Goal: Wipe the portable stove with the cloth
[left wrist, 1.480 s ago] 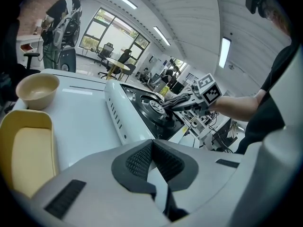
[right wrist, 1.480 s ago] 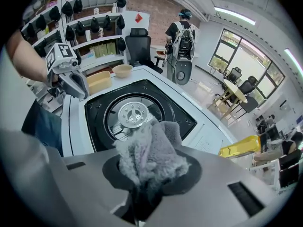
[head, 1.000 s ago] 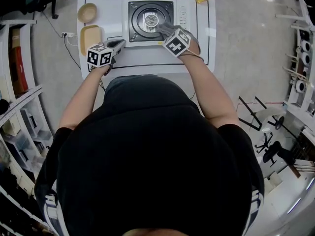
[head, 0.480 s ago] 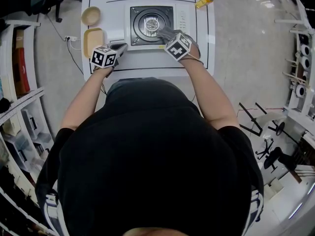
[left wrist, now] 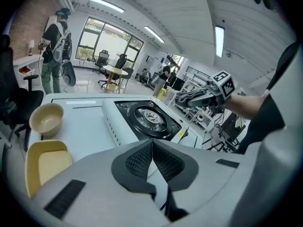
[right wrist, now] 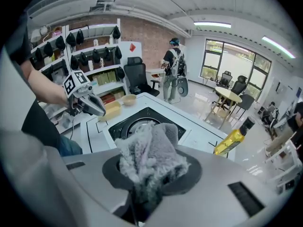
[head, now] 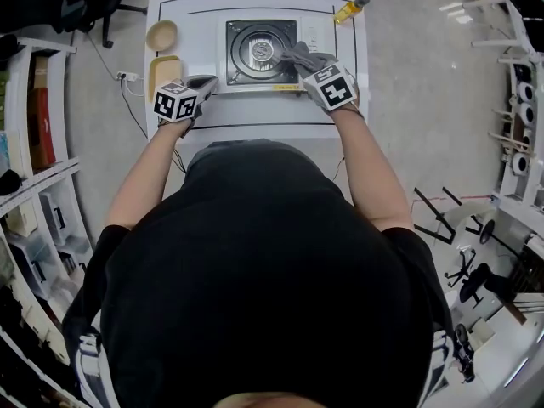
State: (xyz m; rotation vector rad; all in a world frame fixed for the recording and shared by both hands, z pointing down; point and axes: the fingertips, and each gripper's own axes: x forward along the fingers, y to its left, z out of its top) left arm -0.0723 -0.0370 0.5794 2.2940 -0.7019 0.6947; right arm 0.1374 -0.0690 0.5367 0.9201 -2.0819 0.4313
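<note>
Holding the grey cloth (right wrist: 149,155) clenched in the fingers of the right gripper (head: 299,58), I have it over the right edge of the portable stove (head: 255,53), beside the burner; contact with the top plate cannot be confirmed. The left gripper (left wrist: 152,148) sits off the stove's front-left corner, fingers pressed together on nothing. The stove stands mid-surface (head: 255,116), with a bowl (head: 161,34) and a yellow tray (head: 166,68) to its left. My assessment: wiping is in hand; no residue shows, so completed coverage is indeterminate, and the burner ring and left side are likely left to do.
</note>
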